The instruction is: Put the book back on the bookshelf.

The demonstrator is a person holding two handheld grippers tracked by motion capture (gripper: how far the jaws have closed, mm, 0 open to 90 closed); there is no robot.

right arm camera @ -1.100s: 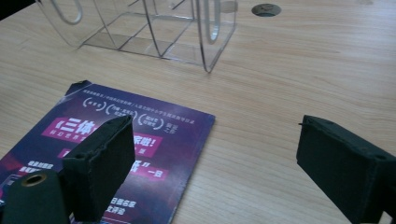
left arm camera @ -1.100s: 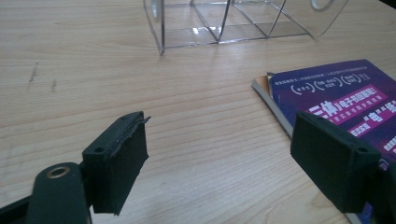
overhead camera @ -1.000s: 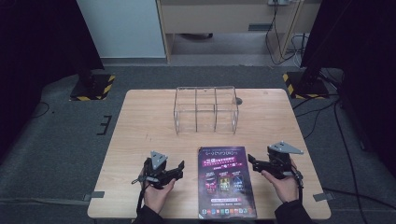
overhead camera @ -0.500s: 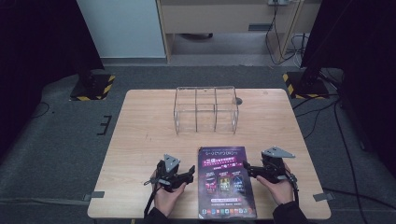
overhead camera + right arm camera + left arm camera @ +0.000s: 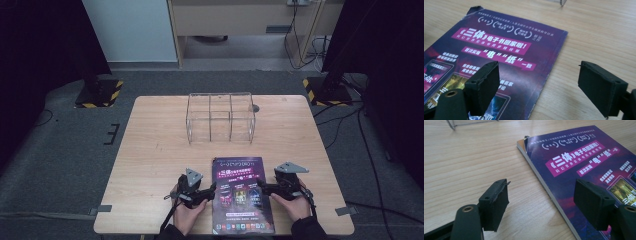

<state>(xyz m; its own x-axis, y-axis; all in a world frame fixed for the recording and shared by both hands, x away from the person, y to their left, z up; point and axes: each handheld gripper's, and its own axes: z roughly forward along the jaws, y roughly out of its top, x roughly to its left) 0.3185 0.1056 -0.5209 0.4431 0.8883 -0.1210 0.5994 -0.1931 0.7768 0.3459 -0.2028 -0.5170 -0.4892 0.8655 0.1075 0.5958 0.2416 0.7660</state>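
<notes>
Purple magazine [image 5: 242, 195], bottom edge cut off, lies between spread left gripper [image 5: 212, 190] and right gripper [image 5: 261, 187].

The table [image 5: 150, 150] is seen whole from above and behind the person, looking forward and down. The magazine [image 5: 584, 167] is viewed low and close from its left edge by the left gripper view, from its right edge [image 5: 499, 50] by the right.
</notes>
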